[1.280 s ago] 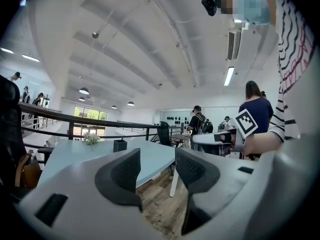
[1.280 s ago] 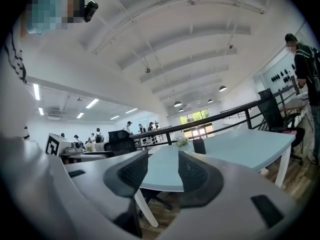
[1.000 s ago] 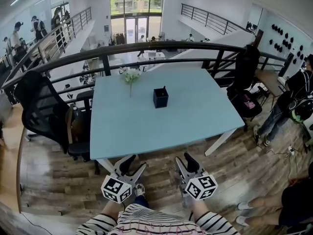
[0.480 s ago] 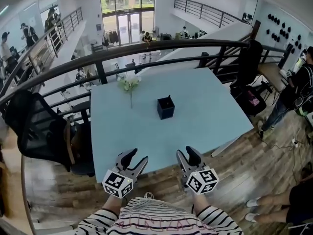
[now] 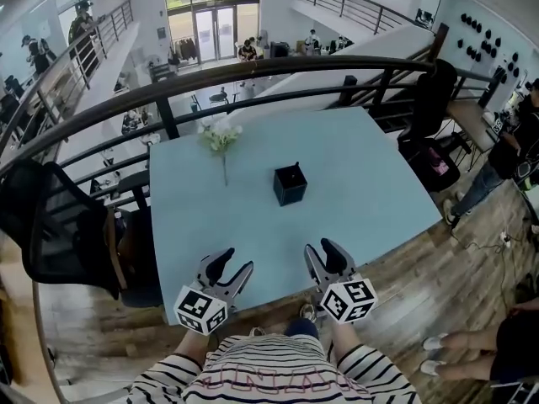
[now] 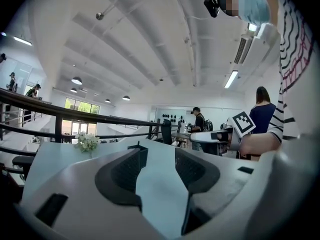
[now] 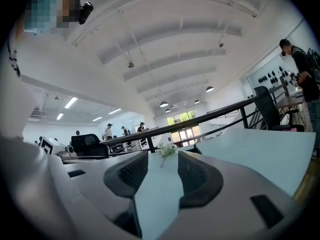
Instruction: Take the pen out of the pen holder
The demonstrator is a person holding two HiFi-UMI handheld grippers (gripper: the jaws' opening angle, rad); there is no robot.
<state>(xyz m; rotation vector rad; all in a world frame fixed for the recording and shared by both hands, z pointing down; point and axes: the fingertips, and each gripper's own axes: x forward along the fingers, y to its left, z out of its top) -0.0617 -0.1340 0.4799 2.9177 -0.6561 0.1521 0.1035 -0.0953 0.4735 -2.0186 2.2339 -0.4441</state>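
Left gripper (image 5: pixel 227 263) and right gripper (image 5: pixel 328 252) are hovering released and empty over the table's (image 5: pixel 362 175) near edge. Dark square pen holder (image 5: pixel 290 184) is standing mid-table, pen tip (image 6: pixel 138 143) barely showing above it; a white flower sprig (image 5: pixel 221 139) is lying far-left of it.

table (image 5: pixel 362 192): light blue, ran ahead of left tong (image 5: pixel 232 265) and right tong (image 5: pixel 322 251)
flowers (image 5: pixel 221 137): white, far ahead of left tong
chair (image 5: pixel 50 225): black, left of left tong
railing (image 5: pixel 166 118): dark, beyond table

Left hand-held gripper (image 5: pixel 233 263) and right hand-held gripper (image 5: pixel 323 248) now overhang the table (image 5: pixel 354 183) (previously floor (image 5: pixel 438 284)).
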